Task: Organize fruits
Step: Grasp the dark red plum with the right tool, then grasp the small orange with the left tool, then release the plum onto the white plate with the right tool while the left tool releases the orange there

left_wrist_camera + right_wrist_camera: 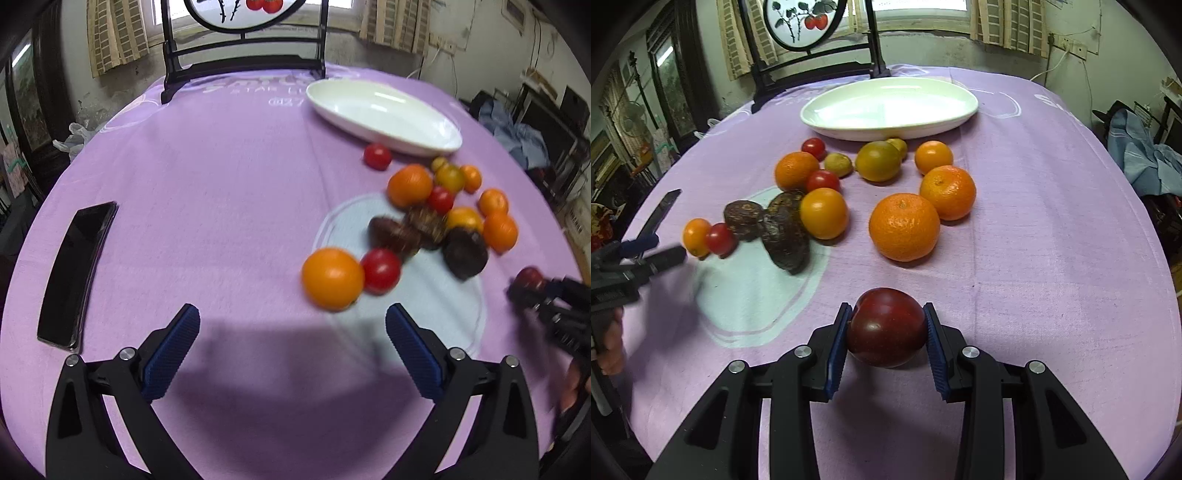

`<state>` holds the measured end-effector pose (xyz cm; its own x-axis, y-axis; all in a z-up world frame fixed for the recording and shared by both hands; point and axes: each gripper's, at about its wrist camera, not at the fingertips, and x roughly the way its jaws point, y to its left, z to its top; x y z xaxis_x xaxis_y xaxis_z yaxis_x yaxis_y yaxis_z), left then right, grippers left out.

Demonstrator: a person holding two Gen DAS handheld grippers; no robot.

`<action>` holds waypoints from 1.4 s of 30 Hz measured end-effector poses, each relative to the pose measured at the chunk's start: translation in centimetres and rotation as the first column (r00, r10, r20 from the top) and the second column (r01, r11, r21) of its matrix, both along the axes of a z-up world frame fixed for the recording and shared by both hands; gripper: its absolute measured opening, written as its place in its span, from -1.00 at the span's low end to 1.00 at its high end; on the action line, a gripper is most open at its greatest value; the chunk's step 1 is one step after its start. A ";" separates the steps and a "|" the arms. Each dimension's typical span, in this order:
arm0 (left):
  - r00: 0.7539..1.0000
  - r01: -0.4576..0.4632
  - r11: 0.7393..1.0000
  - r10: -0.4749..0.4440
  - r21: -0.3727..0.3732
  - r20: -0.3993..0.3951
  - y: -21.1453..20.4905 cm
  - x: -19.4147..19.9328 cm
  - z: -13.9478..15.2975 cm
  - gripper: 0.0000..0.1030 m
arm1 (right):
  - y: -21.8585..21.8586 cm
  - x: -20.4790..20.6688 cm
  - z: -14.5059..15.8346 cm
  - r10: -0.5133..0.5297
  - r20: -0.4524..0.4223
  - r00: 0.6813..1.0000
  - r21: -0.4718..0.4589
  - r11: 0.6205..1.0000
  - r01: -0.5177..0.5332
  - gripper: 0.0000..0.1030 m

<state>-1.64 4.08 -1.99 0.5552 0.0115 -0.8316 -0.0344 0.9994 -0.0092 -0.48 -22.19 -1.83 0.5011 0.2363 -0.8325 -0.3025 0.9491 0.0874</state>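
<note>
My right gripper (pixel 886 332) is shut on a dark red plum (pixel 886 328), held just above the purple tablecloth (pixel 1052 240); both show at the right edge of the left wrist view (pixel 530 280). My left gripper (pixel 291 321) is open and empty, just short of an orange (pixel 332 278) and a red tomato (pixel 380 270). A loose pile of oranges (pixel 904 227), tomatoes (pixel 823 181), greenish citrus (pixel 878 161) and dark brown fruits (pixel 786 236) lies mid-table. The empty white oval plate (pixel 886 107) stands behind the pile.
A black phone (pixel 75 273) lies on the left of the table. A dark chair back with a round painted panel (pixel 801 26) stands behind the far edge. Clutter and blue cloth (pixel 1141 155) sit off the table's right side.
</note>
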 end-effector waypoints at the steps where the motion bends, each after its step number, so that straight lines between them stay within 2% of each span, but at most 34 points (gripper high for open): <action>1: 1.000 -0.001 1.000 0.002 0.010 -0.013 0.2 0.1 -0.4 0.92 | 0.0 0.0 0.0 0.002 0.000 1.000 0.002 1.000 -0.002 -0.23; 3: 1.000 -0.007 1.000 0.008 0.015 -0.030 0.4 0.5 -0.9 0.90 | 0.3 -0.1 0.0 0.012 -0.001 1.000 0.010 1.000 -0.012 -0.23; 6: 0.998 0.015 1.000 -0.014 0.005 -0.060 0.2 1.6 -1.6 0.52 | 0.5 -0.5 0.2 0.034 -0.001 0.999 0.023 0.999 -0.034 -0.23; 11: 0.998 0.025 1.000 -0.024 0.019 -0.051 -0.7 3.2 -1.8 0.47 | 0.4 -0.8 0.3 0.044 -0.004 0.999 0.037 0.998 -0.044 -0.23; 12: 0.999 0.032 0.999 -0.031 0.022 -0.038 -0.9 3.4 -1.7 0.34 | 0.4 -0.9 0.3 0.046 -0.004 0.999 0.038 0.998 -0.046 -0.23; 15: 0.994 0.108 0.994 -0.108 0.006 -0.008 -1.7 3.5 -1.4 -0.25 | 0.3 -0.9 0.3 0.054 -0.005 0.999 0.049 0.997 -0.053 -0.23; 17: 0.996 0.087 0.996 -0.087 -0.002 -0.013 -1.7 3.1 -1.1 -0.25 | 0.2 -0.9 0.4 0.059 -0.008 0.998 0.060 0.996 -0.058 -0.23; 21: 0.992 0.116 0.989 -0.119 -0.087 -0.031 -1.7 1.9 -0.2 -0.25 | -0.2 -0.7 1.0 0.056 0.006 0.998 0.065 0.996 -0.056 -0.24; 24: 0.990 0.139 0.978 -0.141 -0.153 -0.004 -1.6 1.8 2.0 -0.25 | -0.4 -0.3 2.6 0.051 0.049 0.997 0.066 0.996 -0.054 -0.24; 27: 0.985 0.173 0.969 -0.168 -0.177 0.041 -2.1 2.7 4.5 -0.25 | -0.5 0.7 5.1 0.044 0.121 0.992 0.066 0.996 -0.052 -0.24; 31: 0.980 0.178 0.974 -0.163 -0.143 0.112 -3.9 6.5 8.1 -0.25 | 0.0 3.1 8.3 0.047 0.222 0.974 0.047 0.997 -0.059 -0.24; 32: 0.979 0.178 0.974 -0.160 -0.143 0.125 -4.4 7.6 8.7 -0.25 | 0.1 4.3 9.1 0.046 0.253 0.966 0.044 0.997 -0.059 -0.24; 35: 0.981 0.170 0.970 -0.150 -0.175 0.121 -6.0 12.3 9.8 -0.25 | 0.4 8.4 9.5 0.021 0.271 0.962 0.052 0.998 -0.036 -0.24; 38: 0.989 0.142 0.958 -0.129 -0.248 0.068 -7.2 17.2 9.1 -0.25 | 1.2 13.0 8.3 0.002 0.217 0.976 0.040 0.999 -0.010 -0.24; 42: 0.993 0.120 0.975 -0.118 -0.186 0.020 -8.8 22.0 6.6 -0.25 | 2.5 17.6 5.4 0.011 0.126 0.992 -0.003 1.000 -0.010 -0.23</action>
